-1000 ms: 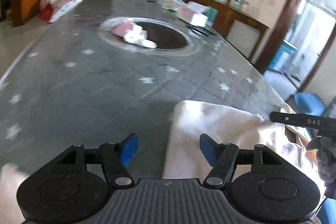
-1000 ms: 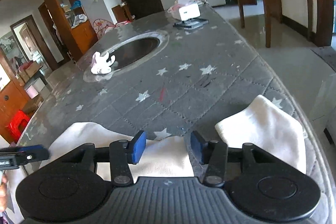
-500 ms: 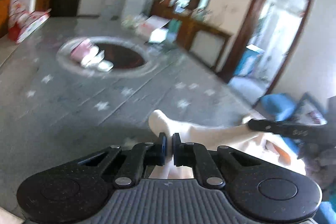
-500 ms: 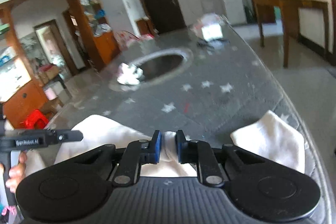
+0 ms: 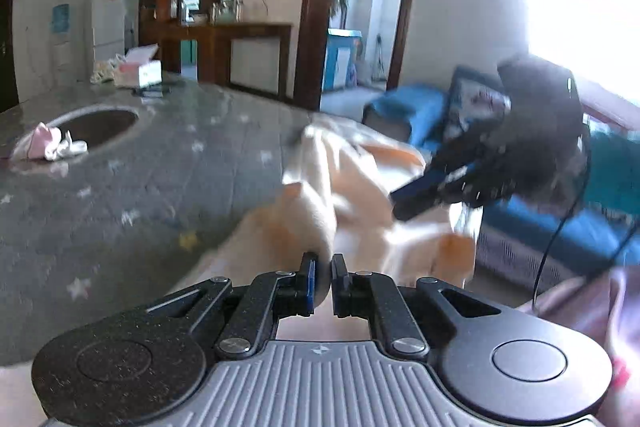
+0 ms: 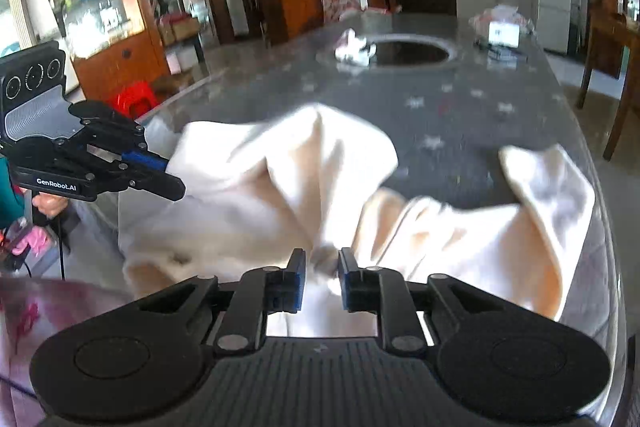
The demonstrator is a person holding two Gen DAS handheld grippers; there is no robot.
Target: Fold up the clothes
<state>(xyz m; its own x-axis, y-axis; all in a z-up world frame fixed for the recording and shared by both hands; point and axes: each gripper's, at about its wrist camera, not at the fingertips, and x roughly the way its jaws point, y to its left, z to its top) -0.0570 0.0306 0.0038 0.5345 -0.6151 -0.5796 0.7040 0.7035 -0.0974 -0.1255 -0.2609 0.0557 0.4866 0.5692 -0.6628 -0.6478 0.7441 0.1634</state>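
Since a second earlier, both my grippers had closed onto the cream garment (image 6: 280, 179), which had lain flat on the grey star-patterned surface (image 6: 460, 115) and was now bunched and lifted at the near edge of that surface. My left gripper (image 5: 324, 279) had its jaws pressed nearly together, pinching a thin fold of the garment. My right gripper (image 6: 322, 279) had just closed its jaws and then eased them slightly, and a gathered wad of the same cloth sat squeezed between their blue pads (image 6: 298, 285). From the right wrist view, the garment rose in a peak towards the middle of the surface, and one loose part of it draped over the surface's right-hand edge. A person's hand (image 6: 48, 203) held the left gripper's handle beside the surface's left edge. Further along the surface, a small pink and white cloth (image 5: 50, 145) lay at the rim of a round dark recess (image 5: 98, 123), well apart from the garment.
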